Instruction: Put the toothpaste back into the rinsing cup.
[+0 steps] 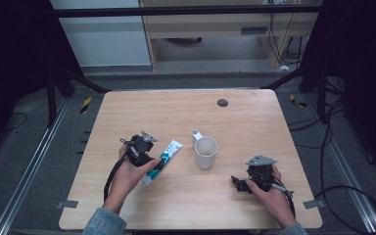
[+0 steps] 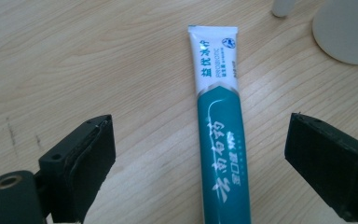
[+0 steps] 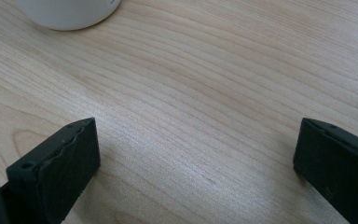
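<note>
Toothpaste tube, white fading to teal, lies flat, apparently unopened.

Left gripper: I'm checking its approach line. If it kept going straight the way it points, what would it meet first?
Most likely the toothpaste tube, lying flat between the open jaws of the left gripper; how far off it is stays unclear.

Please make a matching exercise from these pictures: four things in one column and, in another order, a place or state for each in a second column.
1. toothpaste tube
2. mug
3. left gripper
4. right gripper

a. open over bare wood
b. stands upright, right of the tube
c. lies flat on the table
d. open, astride the tube

Pairs: 1-c, 2-b, 3-d, 4-a
</note>
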`<state>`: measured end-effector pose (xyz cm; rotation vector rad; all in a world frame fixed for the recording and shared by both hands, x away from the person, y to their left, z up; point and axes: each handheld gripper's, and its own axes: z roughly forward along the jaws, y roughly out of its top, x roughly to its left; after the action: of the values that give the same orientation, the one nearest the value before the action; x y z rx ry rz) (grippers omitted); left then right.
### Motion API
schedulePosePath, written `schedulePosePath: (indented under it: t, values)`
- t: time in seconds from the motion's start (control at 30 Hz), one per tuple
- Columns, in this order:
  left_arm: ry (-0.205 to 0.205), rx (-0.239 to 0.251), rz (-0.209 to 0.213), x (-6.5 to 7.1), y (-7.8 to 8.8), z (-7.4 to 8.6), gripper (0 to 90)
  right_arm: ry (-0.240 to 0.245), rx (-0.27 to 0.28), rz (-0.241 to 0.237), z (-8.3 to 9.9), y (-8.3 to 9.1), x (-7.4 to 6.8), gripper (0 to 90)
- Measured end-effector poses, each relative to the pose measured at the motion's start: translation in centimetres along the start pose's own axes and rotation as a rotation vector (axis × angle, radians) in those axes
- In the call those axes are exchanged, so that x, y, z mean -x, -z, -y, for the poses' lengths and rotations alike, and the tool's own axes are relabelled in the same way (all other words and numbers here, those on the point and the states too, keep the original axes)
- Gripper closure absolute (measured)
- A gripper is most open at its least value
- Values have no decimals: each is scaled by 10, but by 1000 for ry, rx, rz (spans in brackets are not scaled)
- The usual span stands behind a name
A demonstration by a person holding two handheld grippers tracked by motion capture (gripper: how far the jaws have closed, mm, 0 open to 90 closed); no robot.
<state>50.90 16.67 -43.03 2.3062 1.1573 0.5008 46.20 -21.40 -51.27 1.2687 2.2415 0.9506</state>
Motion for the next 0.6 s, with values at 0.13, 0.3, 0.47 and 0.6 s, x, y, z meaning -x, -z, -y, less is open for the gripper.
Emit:
schedulePosePath:
  t: [0.13, 0.3, 0.47, 0.6]
  values:
    - [-23, -12, 11, 7, -8, -8, 83, 0, 0, 0, 0, 0, 0, 6]
    - [-60, -40, 23, 16, -16, -17, 86, 0, 0, 0, 0, 0, 0, 6]
    - [-85, -51, 23, 22, -18, -23, 87, -1, 0, 0, 0, 0, 0, 6]
    - [-102, -61, 28, 27, -22, -29, 88, 0, 0, 0, 0, 0, 0, 6]
